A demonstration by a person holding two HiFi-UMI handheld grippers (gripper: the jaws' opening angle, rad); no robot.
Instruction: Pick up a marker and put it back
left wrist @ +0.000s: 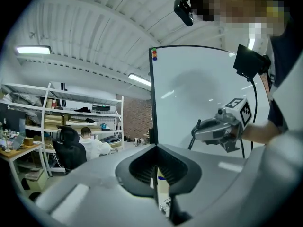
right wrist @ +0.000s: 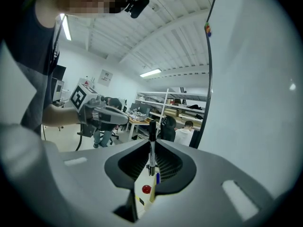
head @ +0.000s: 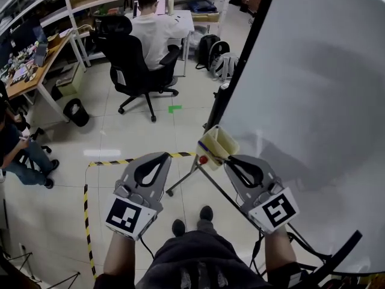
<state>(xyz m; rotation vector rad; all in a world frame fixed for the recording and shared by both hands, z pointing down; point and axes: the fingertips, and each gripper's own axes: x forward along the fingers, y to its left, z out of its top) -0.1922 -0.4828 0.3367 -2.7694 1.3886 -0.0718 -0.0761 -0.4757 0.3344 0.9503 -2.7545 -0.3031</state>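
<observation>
Right tongs (right wrist: 152,148) around upright black marker (right wrist: 152,129), indistinct in head view.

Left gripper (left wrist: 156,151): jaws together, nothing between; narrow slit low down shows pale box (left wrist: 164,187). Whiteboard (left wrist: 199,89) upright ahead. Right gripper (left wrist: 196,131) in front of it, thin dark marker (left wrist: 194,136) slanting at its tip. Seated person (left wrist: 90,146) far left, facing shelves (left wrist: 57,119).

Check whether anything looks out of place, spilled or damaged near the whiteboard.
Nothing looks spilled or damaged. The only thing out of its place is the black marker, clamped upright in the right gripper near the yellowish tray at the edge of the whiteboard.
</observation>
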